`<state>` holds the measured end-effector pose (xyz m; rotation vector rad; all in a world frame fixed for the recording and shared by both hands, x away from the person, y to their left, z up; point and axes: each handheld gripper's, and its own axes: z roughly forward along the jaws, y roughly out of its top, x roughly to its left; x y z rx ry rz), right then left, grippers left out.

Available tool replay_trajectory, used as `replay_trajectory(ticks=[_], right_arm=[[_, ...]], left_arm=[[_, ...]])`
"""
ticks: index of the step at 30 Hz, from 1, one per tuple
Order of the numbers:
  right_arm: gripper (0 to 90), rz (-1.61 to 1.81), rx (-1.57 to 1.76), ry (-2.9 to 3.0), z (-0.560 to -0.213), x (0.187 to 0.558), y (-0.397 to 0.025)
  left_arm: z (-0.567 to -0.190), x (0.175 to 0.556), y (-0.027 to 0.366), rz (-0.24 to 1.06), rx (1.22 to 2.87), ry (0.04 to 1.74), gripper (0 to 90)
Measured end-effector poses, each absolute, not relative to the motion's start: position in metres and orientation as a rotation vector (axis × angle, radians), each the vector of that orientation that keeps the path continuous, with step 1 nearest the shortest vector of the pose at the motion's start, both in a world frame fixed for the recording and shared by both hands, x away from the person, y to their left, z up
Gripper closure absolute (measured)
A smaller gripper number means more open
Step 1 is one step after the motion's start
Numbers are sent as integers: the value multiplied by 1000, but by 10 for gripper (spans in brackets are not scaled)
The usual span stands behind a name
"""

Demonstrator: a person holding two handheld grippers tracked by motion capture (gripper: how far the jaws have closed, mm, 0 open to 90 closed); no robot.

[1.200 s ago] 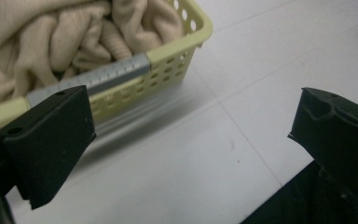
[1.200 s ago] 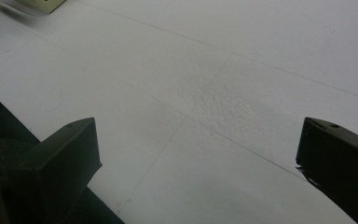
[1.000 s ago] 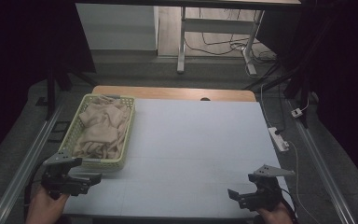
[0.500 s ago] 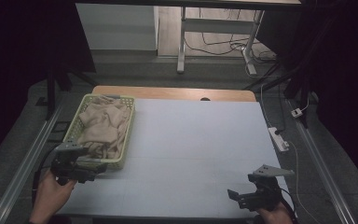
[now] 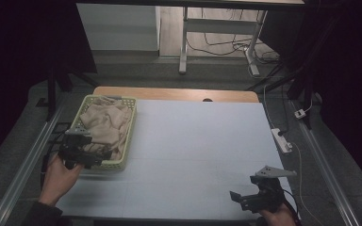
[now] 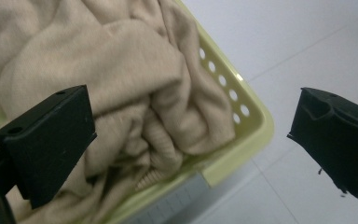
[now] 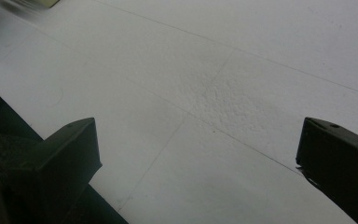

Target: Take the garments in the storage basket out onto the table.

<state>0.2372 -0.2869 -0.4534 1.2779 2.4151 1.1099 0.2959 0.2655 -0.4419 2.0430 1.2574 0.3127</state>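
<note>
The surface (image 5: 198,155) is a pale sheet crossed by faint fold lines, with a strip of bare wood along its far edge. The room around it is dark; a white power strip (image 5: 282,140) lies on the grey floor at 3 o'clock, and metal legs and loose cables stand beyond the far edge at 12 o'clock.

A yellow-green perforated basket (image 5: 128,133) sits at 9 o'clock on the surface, filled with crumpled beige cloth (image 5: 104,126). The left tool (image 5: 101,156) hangs over the basket's near end, its jaws wide apart and holding nothing. The right tool (image 5: 238,197) rests at 5 o'clock near the front edge, well apart from the basket, jaws also spread and empty.

The left gripper view adds detail: the cloth (image 6: 121,93) is ribbed knit, heaped to the basket rim (image 6: 242,140), with one jaw over the cloth and the other over bare sheet. The right gripper view shows the sheet's grainy texture (image 7: 223,93) and the dark front edge.
</note>
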Motion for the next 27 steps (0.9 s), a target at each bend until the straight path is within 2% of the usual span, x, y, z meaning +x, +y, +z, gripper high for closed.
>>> replay_trajectory(ticks=[15,27], right_arm=[[0,1102,1283,2427,-454,238,-286],[0,1094,1284,2434,-454,239,-286]], left_arm=[[-434,349,269,299,2075,1304,0],[-439,403,272,260,2095,1421,0]])
